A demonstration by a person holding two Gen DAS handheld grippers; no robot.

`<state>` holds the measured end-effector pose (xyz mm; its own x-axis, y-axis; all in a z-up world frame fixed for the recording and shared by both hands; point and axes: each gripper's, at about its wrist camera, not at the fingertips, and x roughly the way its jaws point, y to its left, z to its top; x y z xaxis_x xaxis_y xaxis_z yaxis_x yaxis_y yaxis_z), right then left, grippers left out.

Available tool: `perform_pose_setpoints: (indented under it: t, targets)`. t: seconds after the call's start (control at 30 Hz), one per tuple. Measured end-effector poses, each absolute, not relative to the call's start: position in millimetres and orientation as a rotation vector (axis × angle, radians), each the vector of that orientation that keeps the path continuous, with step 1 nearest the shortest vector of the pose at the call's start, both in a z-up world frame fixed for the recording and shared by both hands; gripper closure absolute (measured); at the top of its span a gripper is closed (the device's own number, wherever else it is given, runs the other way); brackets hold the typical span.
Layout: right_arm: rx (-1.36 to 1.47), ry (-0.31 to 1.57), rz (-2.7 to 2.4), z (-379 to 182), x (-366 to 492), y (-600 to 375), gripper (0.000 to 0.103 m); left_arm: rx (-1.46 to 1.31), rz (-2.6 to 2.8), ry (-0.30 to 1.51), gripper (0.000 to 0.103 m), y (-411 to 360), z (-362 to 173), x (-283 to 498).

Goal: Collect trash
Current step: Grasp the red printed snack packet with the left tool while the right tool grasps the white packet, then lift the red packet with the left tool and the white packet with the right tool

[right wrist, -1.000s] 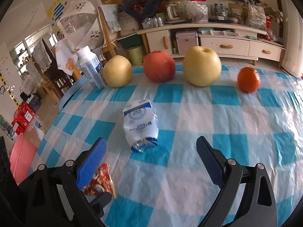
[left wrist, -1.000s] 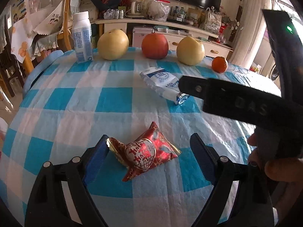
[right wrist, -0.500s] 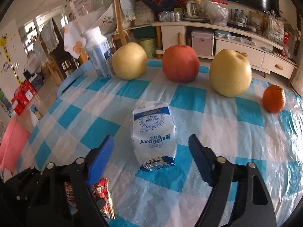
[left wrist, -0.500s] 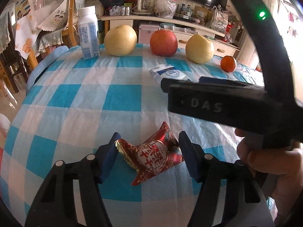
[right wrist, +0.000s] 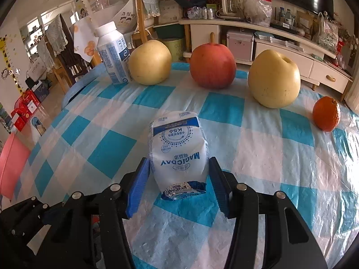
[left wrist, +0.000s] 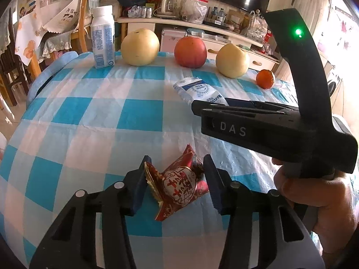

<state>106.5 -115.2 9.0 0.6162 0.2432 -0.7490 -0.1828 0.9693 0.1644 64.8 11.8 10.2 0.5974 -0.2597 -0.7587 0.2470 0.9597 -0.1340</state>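
The white and blue pouch (right wrist: 179,150) lying on the checked cloth reads "MAGICDAY", "K56" and "FAT-FREE", all upside down in the right wrist view, with small Chinese print too fine to read. The black body of the right gripper (left wrist: 264,130) carries the raised letters "DAS" in the left wrist view. The red wrapper (left wrist: 179,183) bears large Chinese characters I cannot make out.

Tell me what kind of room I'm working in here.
Most likely a lived-in home living or dining room: a table under a blue checked tablecloth with fruit such as the red apple, a cluttered white sideboard, and a wooden chair draped with cloth.
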Motion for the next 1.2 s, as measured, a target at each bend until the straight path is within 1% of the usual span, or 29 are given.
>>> perform_pose_setpoints:
  t: [0.33, 0.67, 0.97, 1.0, 1.03, 1.07, 1.2]
  targets:
    - [0.032, 0.834, 0.216, 14, 92, -113, 0.048, -0.047, -0.323, 0.858, 0.066, 21, 18, 64]
    - [0.034, 0.812, 0.195, 22, 75, -112, 0.048, -0.072, -0.345, 0.834, 0.071, 40, 27, 60]
    - [0.046, 0.789, 0.202, 33, 55, -107, 0.048, -0.088, -0.347, 0.797, 0.073, 62, 40, 54]
    - [0.048, 0.788, 0.203, 34, 53, -107, 0.048, -0.091, -0.348, 0.794, 0.076, 63, 41, 53]
    - [0.05, 0.787, 0.204, 35, 51, -106, 0.048, -0.094, -0.348, 0.79, 0.083, 66, 43, 52]
    - [0.052, 0.784, 0.205, 37, 48, -106, 0.048, -0.097, -0.349, 0.786, 0.085, 69, 44, 51]
    - [0.055, 0.771, 0.21, 43, 41, -101, 0.048, -0.096, -0.369, 0.813, 0.085, 77, 42, 52]
